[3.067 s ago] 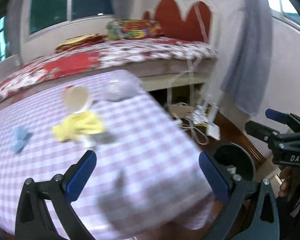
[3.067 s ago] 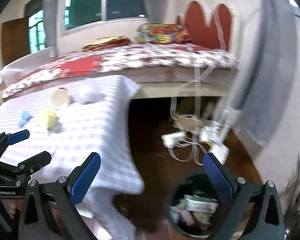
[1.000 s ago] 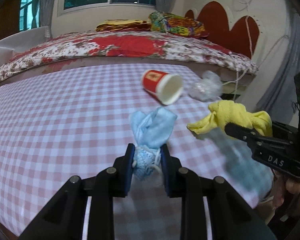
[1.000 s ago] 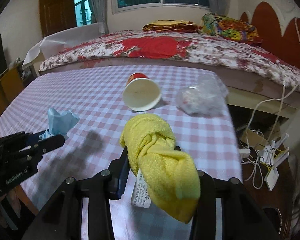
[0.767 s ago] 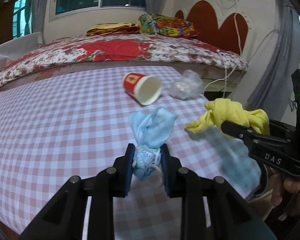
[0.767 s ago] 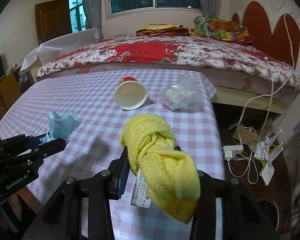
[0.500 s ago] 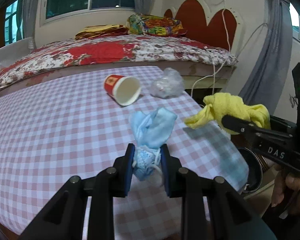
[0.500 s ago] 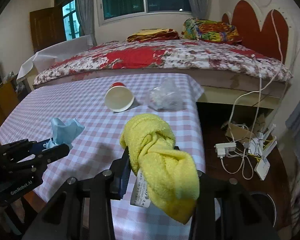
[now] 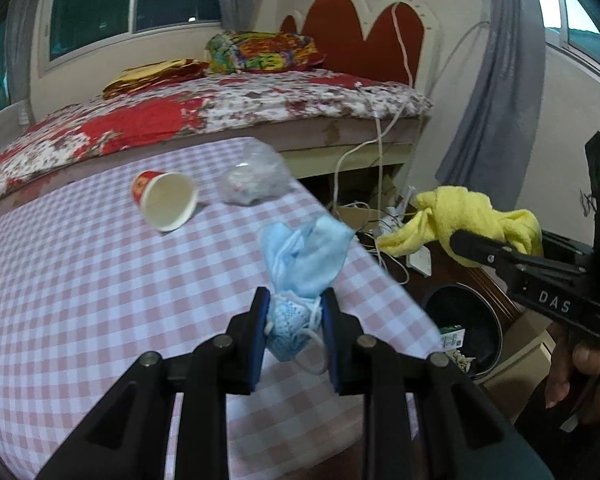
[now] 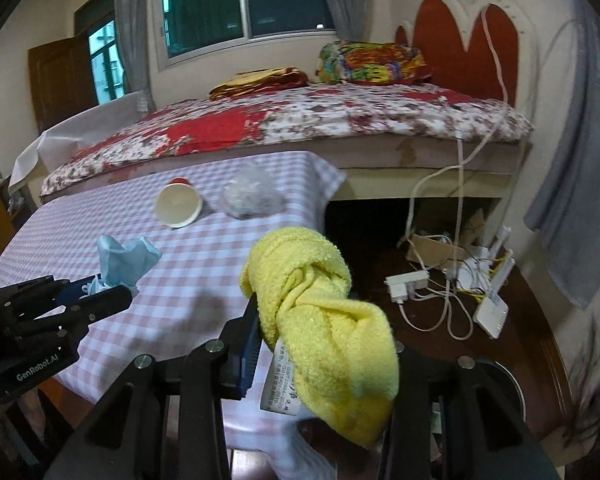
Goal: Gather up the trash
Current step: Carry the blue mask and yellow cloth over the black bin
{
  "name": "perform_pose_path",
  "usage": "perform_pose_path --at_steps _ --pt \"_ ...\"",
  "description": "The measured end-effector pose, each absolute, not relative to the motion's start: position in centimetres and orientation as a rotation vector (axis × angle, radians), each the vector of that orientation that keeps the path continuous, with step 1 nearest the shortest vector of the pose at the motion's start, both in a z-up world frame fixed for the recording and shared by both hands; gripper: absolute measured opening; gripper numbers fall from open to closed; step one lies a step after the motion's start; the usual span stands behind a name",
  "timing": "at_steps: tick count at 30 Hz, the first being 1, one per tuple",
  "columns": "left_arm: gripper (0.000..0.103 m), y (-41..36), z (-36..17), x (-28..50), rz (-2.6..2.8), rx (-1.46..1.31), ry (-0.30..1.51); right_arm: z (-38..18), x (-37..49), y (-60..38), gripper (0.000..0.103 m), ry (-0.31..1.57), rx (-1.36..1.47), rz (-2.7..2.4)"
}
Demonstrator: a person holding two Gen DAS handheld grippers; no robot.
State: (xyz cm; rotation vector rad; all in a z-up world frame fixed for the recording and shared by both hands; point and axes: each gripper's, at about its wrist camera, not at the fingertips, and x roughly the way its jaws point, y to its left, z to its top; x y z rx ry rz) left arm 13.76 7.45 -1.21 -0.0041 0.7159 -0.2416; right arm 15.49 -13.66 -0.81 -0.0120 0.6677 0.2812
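My left gripper (image 9: 294,322) is shut on a crumpled blue face mask (image 9: 306,256), held above the right side of the checked table (image 9: 80,300). My right gripper (image 10: 324,344) is shut on a knotted yellow cloth (image 10: 320,312) with a white label, carried past the table's right edge. From the left wrist view the yellow cloth (image 9: 468,216) hangs above a black trash bin (image 9: 460,320) on the floor. The mask (image 10: 122,260) and left gripper (image 10: 96,300) show at the left of the right wrist view. A red paper cup (image 9: 164,200) lies on its side beside a clear plastic bag (image 9: 254,180).
A bed (image 10: 300,128) with a floral cover stands behind the table. Cables, a power strip (image 10: 408,284) and a white router (image 10: 492,312) lie on the wooden floor to the right. A grey curtain (image 9: 496,88) hangs at the right. A person's hand (image 9: 580,380) holds the right gripper.
Both grippers have swung right, away from the table's middle, still holding the mask and the cloth. The bin has come into sight below the right gripper; cup and bag drifted left.
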Motion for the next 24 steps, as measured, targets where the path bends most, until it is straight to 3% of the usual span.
perform_pose_path --at_steps 24 --pt "0.027 -4.8 -2.3 14.9 -0.478 0.107 0.75 -3.6 13.3 -27.6 0.041 0.709 0.079 0.039"
